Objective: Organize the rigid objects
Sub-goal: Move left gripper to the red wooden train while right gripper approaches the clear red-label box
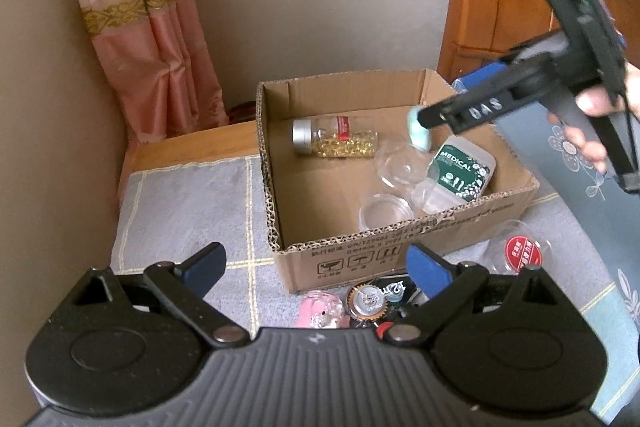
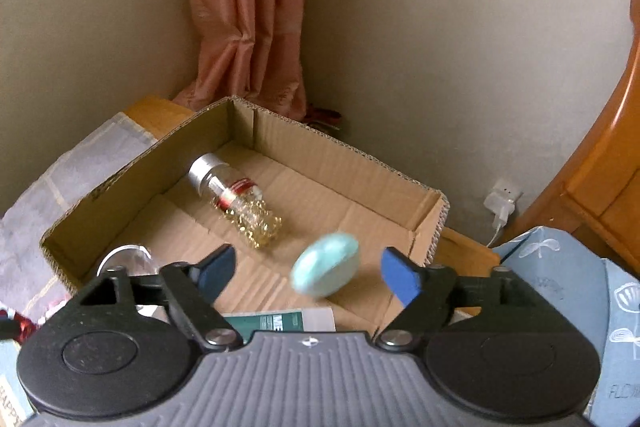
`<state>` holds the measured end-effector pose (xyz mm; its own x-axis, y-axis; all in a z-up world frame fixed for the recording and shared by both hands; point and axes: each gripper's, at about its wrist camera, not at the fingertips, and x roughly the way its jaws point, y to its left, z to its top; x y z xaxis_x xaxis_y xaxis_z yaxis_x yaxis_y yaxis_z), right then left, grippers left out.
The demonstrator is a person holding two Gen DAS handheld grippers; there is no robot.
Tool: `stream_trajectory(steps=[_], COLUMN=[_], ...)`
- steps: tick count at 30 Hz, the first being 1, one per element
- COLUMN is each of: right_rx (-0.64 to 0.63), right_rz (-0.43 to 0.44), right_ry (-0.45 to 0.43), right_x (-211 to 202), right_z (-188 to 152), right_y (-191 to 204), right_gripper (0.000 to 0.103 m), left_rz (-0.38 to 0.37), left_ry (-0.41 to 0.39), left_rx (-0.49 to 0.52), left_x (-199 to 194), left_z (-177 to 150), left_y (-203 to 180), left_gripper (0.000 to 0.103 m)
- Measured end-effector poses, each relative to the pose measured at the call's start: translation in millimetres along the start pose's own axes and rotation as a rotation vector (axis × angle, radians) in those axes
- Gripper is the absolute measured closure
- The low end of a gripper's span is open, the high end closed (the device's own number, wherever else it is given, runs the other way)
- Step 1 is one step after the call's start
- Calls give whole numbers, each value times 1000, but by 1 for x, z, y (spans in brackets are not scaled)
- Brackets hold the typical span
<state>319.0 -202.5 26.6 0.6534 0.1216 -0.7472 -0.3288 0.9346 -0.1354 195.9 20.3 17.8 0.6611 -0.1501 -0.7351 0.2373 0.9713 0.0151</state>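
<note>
The pale green oval object (image 2: pixel 325 264) is motion-blurred between the pads.

Both wrist views look steeply down, close, sharing the cardboard box (image 1: pixel 400 227), perhaps from adjacent sides

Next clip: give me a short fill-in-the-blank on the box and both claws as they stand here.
1. The capsule bottle lies on its ____ inside the cardboard box.
2. The pale green oval case sits between the right claw pads, which are ____.
3. The left claw holds ____.
4. The capsule bottle's cap is ____ in colour.

Missing words: side; open; nothing; silver
</note>
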Motion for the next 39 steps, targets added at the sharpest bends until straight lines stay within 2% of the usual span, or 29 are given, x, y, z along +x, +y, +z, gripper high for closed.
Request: stream_trajectory(steps=[6, 14, 20, 24, 29, 34, 39], right_rx=[3, 54, 106, 146, 201, 227, 250], right_rz=[-14, -16, -68, -64, -33, -60, -49], right_ry=[-38, -72, -86, -76, -43, 4, 35], right_x=[-30, -66, -80, -82, -73, -61, -50], right_z=[-17, -56, -111, -149, -182, -201, -208], right_y=[8, 23, 40, 46, 52, 59, 64], right_gripper=[0, 0, 0, 0, 0, 0, 0], left_rz=[-11, 9, 22, 14, 65, 90, 91], left_ry=[-18, -51, -50, -16, -10, 20, 10], left_rx=[-5, -21, -55, -82, -71, -104, -122], left_x=[-10, -25, -25, -16, -7, 0, 1], left_z=[-6, -26, -57, -79, -105, -119, -114], left_y=[-3, -4, -2, 0, -2, 4, 13], left_gripper=[6, 6, 6, 6, 6, 6, 6])
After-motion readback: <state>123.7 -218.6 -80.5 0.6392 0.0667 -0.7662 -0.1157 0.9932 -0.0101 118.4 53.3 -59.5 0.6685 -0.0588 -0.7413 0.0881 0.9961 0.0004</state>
